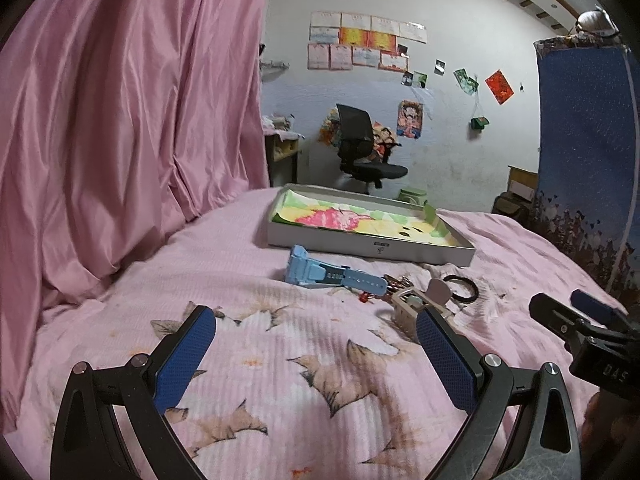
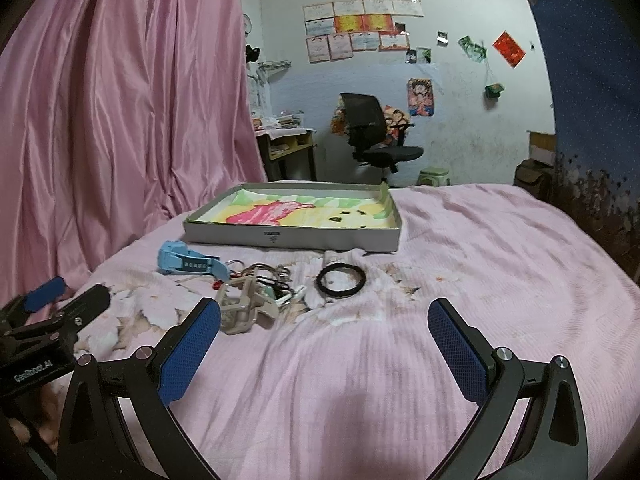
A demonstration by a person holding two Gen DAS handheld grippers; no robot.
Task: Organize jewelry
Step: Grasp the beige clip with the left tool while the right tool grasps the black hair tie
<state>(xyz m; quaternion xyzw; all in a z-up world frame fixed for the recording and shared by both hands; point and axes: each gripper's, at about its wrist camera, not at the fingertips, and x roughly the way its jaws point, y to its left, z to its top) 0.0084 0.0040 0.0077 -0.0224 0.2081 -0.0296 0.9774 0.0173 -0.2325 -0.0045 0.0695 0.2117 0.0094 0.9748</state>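
Observation:
A shallow grey box (image 1: 360, 246) (image 2: 288, 236) with a colourful lining lies on the pink bed. In front of it sit a light blue watch (image 1: 320, 274) (image 2: 188, 264), a beige hair claw clip (image 1: 408, 308) (image 2: 244, 308), a black hair tie (image 1: 464, 288) (image 2: 341, 280), and a tangle of rings and small pieces (image 2: 272, 276). My left gripper (image 1: 316, 326) hovers open over the bedspread, short of the watch. My right gripper (image 2: 324, 320) is open too, with the clip just beyond its left fingertip. Each gripper shows at the edge of the other's view.
A pink curtain (image 1: 120, 120) hangs along the left of the bed. A blue patterned cloth (image 1: 584, 140) hangs at the right. Beyond the bed stand a black office chair (image 2: 372, 132), a small desk (image 2: 288, 148) and a green stool (image 2: 434, 176).

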